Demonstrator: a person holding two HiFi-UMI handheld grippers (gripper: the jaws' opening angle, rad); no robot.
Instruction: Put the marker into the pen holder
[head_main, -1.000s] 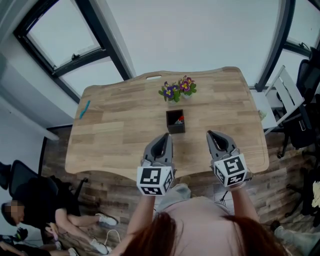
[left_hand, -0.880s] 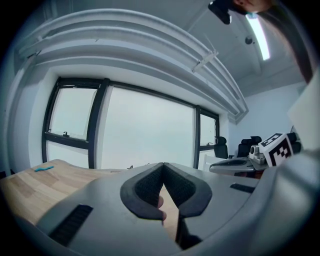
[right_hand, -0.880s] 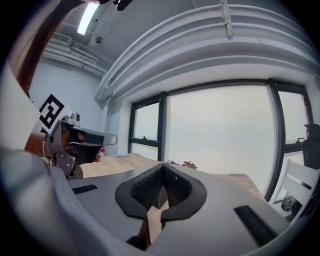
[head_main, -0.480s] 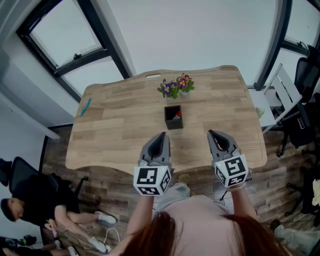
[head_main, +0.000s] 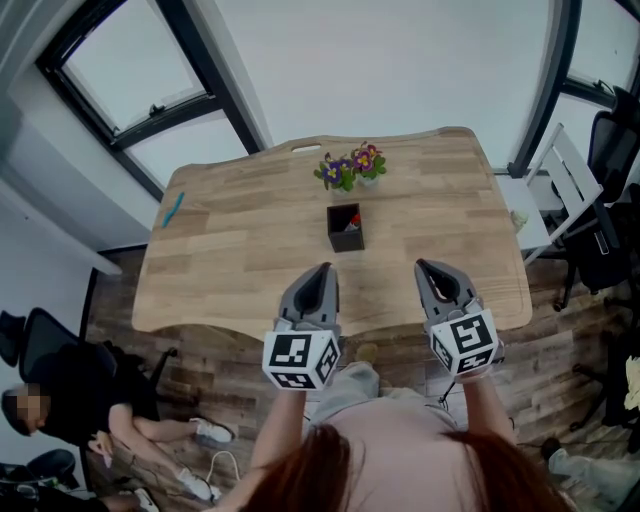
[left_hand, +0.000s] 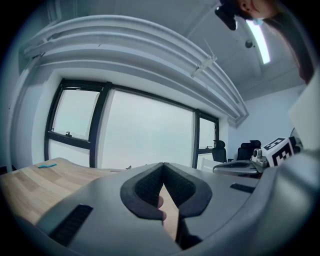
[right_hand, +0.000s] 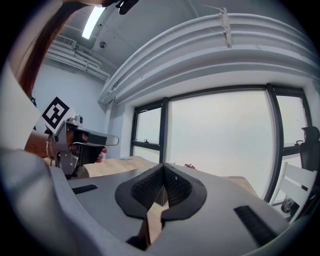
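Both grippers empty: left gripper (head_main: 322, 272) and right gripper (head_main: 427, 268) have jaws pressed tip to tip with nothing between, hovering over the table's (head_main: 250, 270) near edge at 6 o'clock. Marker (head_main: 172, 212) = teal stick lying flat at the table's 9 o'clock side, close to that edge, well apart from the pen holder (head_main: 345, 228). Holder sits mid-table, top open, something red already inside; flower pot (head_main: 352, 170) just beyond it at 12 o'clock. My read: marker is light and rigid with a smooth barrel, likely to roll or slip in the pads, so pinch squarely across mid-barrel. Left gripper is the closer one. A nudge could push the marker off the edge, so come at it from the table's inside. Bare wood between marker and holder, path looks clear. Drop in from above, stay off the flowers at 12
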